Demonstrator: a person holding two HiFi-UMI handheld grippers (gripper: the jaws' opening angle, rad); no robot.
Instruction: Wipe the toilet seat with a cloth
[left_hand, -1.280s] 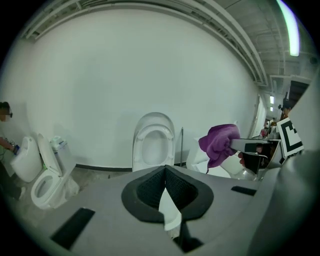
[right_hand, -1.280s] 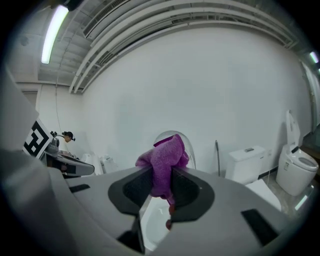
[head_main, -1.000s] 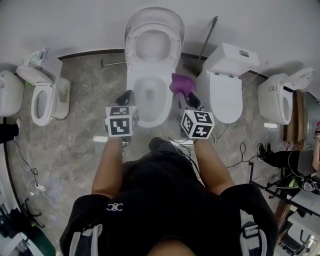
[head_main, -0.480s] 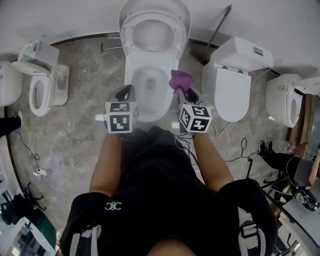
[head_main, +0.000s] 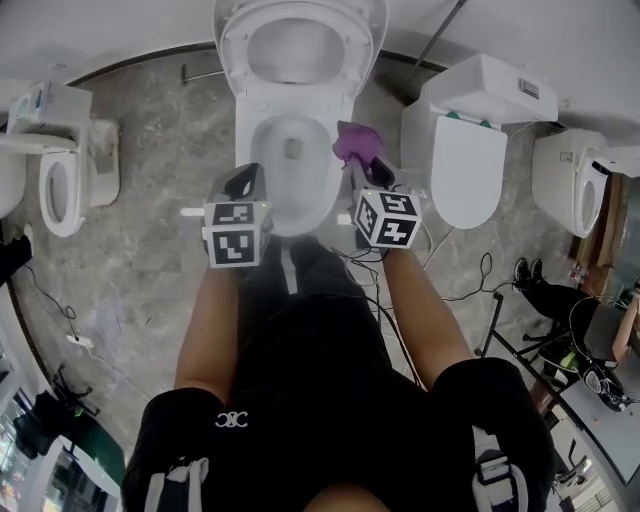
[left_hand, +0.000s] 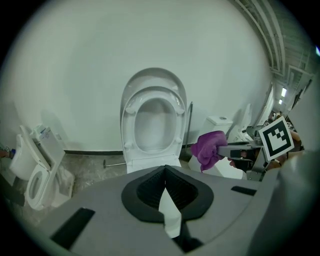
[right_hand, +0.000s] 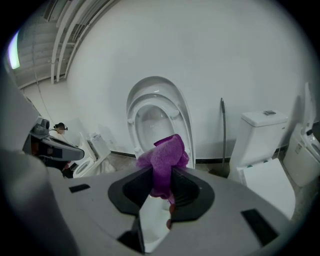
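A white toilet (head_main: 290, 130) stands straight ahead with its seat (head_main: 296, 48) and lid raised against the wall; the bare bowl rim (head_main: 262, 170) shows below. My right gripper (head_main: 362, 165) is shut on a purple cloth (head_main: 353, 142), held just right of the bowl rim. The cloth (right_hand: 164, 160) bunches up between the jaws in the right gripper view. My left gripper (head_main: 245, 182) is shut and holds nothing, at the bowl's left front edge. In the left gripper view the raised seat (left_hand: 152, 125) is ahead and the purple cloth (left_hand: 207, 148) hangs to the right.
Other white toilets stand alongside: one at the left (head_main: 55, 165), one with a closed lid at the right (head_main: 470, 150), another at far right (head_main: 575, 190). A metal rod (head_main: 440, 40) leans on the wall. Cables (head_main: 470, 290) trail on the stone floor.
Both grippers and the head have moved forward toward the toilet; the bowl now lies between the two grippers. The cloth stays gripped on the right.
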